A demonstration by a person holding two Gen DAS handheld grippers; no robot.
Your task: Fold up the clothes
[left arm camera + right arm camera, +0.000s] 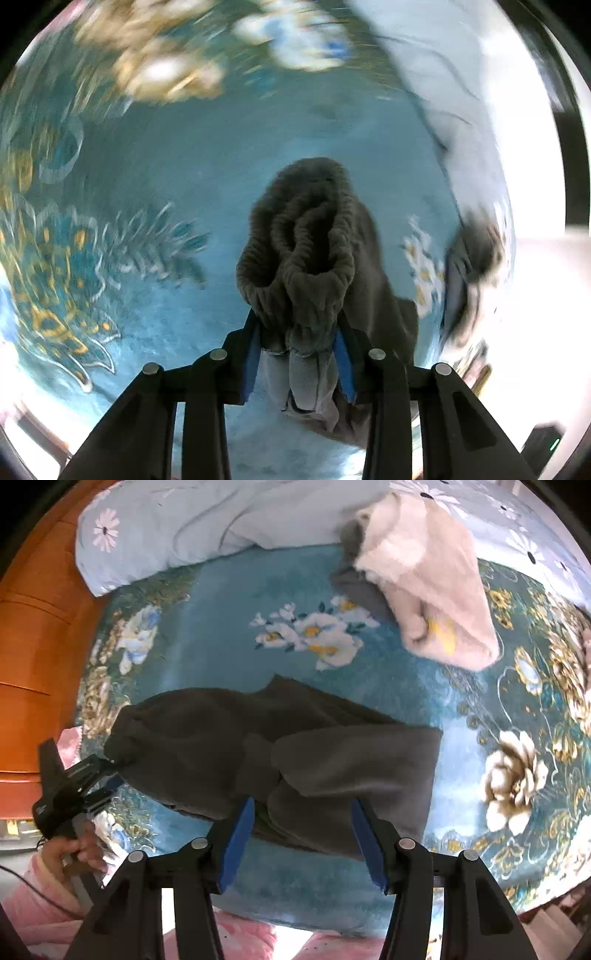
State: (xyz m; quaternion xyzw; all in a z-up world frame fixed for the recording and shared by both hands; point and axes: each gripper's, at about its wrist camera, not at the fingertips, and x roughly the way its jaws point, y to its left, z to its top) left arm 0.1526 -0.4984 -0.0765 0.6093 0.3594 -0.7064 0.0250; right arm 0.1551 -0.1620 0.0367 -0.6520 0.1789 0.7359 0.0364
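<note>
The dark grey fleece garment (258, 746) lies on the bed (229, 635). It is soft and floppy. Its stretchy band (303, 258) is pinched by the left gripper (301, 354). The right gripper (303, 834) is held open above it.

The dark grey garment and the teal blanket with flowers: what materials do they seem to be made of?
The dark grey garment looks like soft fleece or plush knit: a matte, fuzzy nap, with a gathered ribbed band that suggests elastic. The teal blanket looks like short-pile plush, perhaps flannel fleece: a velvety surface with a faint sheen and printed flowers. The exact fibre cannot be told.
</note>
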